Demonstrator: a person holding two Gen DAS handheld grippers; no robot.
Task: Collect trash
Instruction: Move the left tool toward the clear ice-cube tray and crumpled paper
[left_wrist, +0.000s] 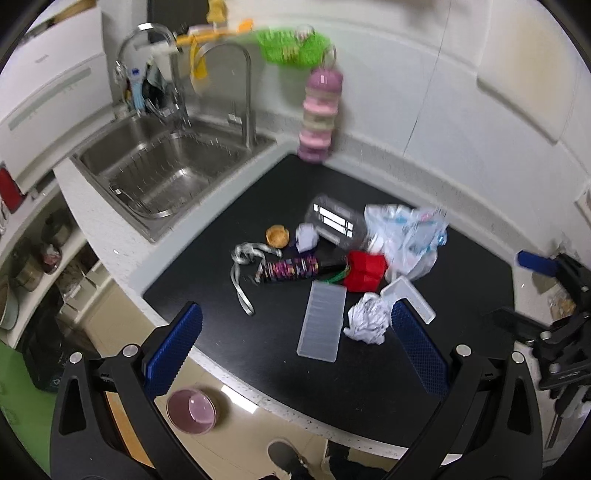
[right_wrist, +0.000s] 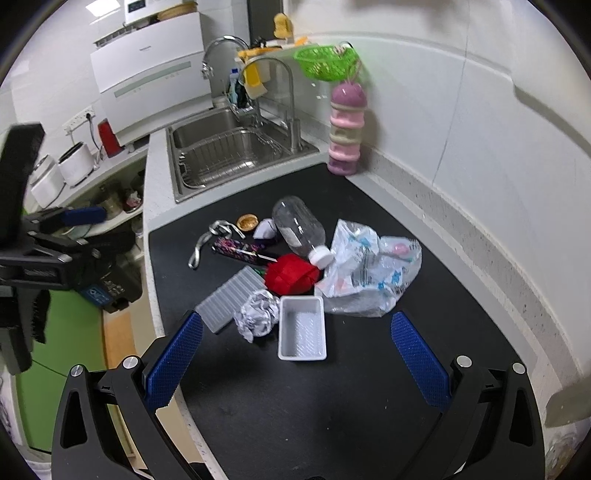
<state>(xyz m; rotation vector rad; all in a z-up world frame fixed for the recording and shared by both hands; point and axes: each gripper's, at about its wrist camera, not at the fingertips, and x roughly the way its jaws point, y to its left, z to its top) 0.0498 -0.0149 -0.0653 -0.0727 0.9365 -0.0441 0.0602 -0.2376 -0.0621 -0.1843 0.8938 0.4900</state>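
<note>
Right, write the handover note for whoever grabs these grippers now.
Left gripper: open, empty, hovering over the front of the black mat.
Right gripper: open, empty, hovering over the white tray.
Trash, all on the mat: crumpled paper, ribbed lid, red wad, clear bottle lying down, plastic bag, patterned stick, ribbon, gold cap, small paper ball.
Done: nothing collected, as far as the pile shows.
Left: every piece. No bin can be made out for certain; find one first.
</note>
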